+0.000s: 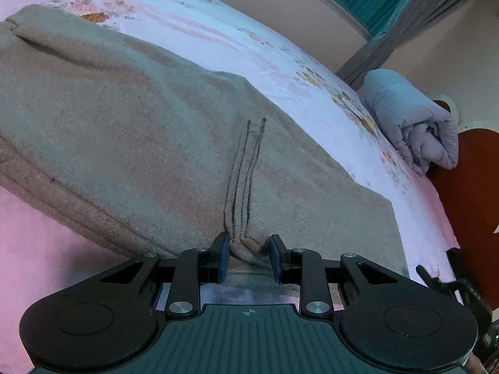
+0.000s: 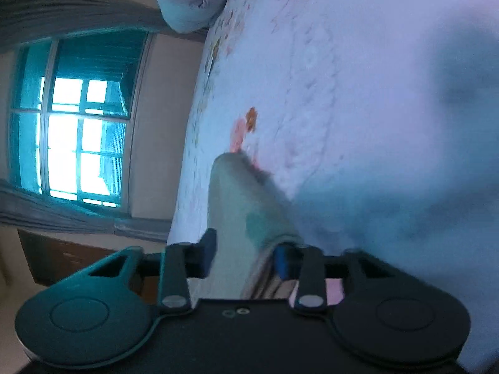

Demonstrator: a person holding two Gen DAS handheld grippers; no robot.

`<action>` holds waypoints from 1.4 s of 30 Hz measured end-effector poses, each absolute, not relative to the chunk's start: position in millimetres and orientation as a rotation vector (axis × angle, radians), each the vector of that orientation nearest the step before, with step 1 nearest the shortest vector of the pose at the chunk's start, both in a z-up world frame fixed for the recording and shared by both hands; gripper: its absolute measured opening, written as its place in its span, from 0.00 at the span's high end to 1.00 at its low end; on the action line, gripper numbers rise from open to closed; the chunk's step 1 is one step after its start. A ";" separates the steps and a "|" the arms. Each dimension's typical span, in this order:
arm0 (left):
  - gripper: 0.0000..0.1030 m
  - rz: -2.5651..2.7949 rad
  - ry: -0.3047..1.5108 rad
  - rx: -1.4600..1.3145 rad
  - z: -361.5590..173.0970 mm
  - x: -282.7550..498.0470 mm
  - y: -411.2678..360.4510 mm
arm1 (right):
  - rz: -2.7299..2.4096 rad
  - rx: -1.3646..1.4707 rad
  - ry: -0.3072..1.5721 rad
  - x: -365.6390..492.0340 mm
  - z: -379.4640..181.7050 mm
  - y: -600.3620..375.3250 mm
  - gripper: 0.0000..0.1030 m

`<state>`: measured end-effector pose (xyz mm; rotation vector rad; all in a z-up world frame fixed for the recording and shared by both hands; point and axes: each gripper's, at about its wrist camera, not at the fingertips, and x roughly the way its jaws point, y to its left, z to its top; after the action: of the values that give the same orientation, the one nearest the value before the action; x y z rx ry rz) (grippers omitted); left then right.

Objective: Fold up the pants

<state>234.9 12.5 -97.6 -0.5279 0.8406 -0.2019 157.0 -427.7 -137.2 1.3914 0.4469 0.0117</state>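
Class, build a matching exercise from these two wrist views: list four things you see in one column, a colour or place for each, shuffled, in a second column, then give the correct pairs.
Column 1
1. pants
2. rolled quilt
3. bedsheet
4. window

Column 2
A. pale pink with a floral print
B. brownish grey, spread on the bed
C. bright, framed by grey curtains
D. light lilac, at the bed's far end

Pairs: 1-B, 2-D, 3-A, 4-C
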 end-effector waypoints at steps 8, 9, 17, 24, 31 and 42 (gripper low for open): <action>0.73 -0.215 0.811 -0.461 -90.2 224.9 21.1 | 0.027 1.317 0.539 151.2 -121.0 -428.2 0.62; 0.73 -0.200 0.780 -0.410 -82.2 218.5 21.9 | 0.037 1.267 0.553 146.7 -109.7 -428.5 0.44; 0.72 -0.257 0.639 -0.179 -44.1 213.7 -24.2 | 0.048 0.509 0.511 185.2 -20.1 -400.5 0.42; 0.73 -0.256 0.761 -0.168 -73.4 241.1 -44.7 | 0.108 0.075 0.637 277.3 -31.0 -347.6 0.87; 0.73 -0.280 0.741 -0.212 -78.5 238.6 -33.8 | 0.058 0.034 0.685 289.8 -57.4 -352.0 0.84; 0.73 -0.247 0.720 -0.118 -74.4 232.8 -55.9 | 0.086 -0.059 0.752 253.9 -76.2 -340.5 0.75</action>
<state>232.8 -55.9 -74.4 -0.1182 0.7204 -0.2472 253.9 -340.5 -76.2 -0.0586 0.7517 0.0857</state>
